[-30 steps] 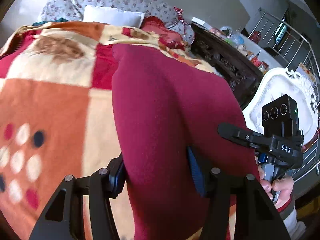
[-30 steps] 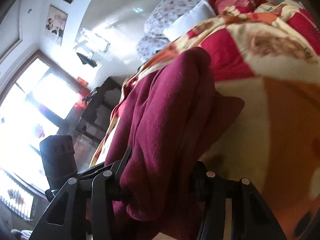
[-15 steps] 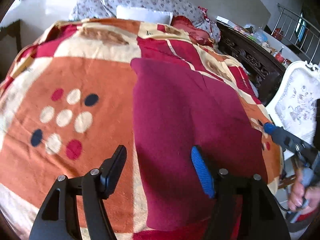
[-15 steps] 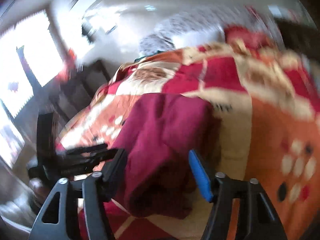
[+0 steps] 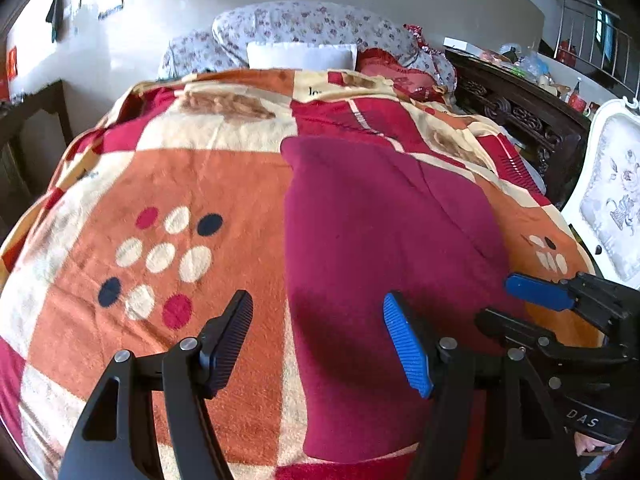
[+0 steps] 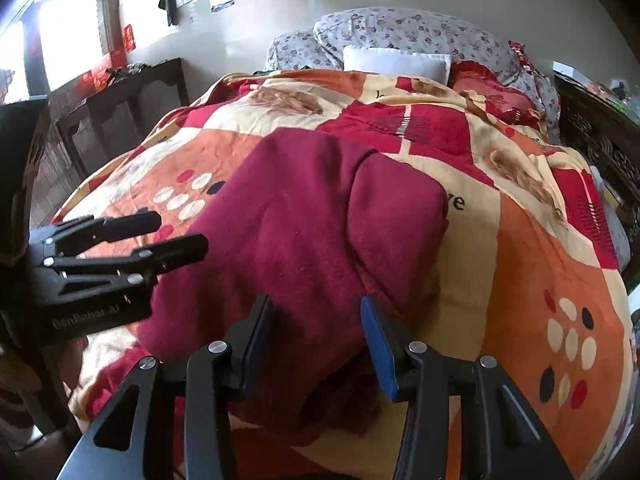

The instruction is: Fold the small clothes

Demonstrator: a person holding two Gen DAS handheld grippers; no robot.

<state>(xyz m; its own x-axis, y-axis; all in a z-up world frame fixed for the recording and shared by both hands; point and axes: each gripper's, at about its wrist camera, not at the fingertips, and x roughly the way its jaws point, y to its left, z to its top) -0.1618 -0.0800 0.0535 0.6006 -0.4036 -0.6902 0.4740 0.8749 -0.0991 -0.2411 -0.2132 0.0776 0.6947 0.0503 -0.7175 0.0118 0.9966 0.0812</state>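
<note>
Since last frame: maroon garment [image 5: 380, 240] is out of both claws and lies flat on the blanket [image 5: 160, 200], both rigs pulled back.
Left gripper [image 5: 318, 340]: jaws spread, holding nothing, they've just been opening.
Right gripper [image 6: 316, 344]: part open, empty, jaws just closing a bit.
Garment: centre-right of my left view, long axis running away toward the pillows [image 5: 300, 54].
Next: near edge lies right under both claws; right one looks nearer the bunched flap.

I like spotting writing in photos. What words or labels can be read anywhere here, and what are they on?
"DAS": right gripper, on its body.
"ve": blanket, beside the maroon garment; other letters hidden.
Left gripper: white lettering too blurred.
Wall papers: too small.
</note>
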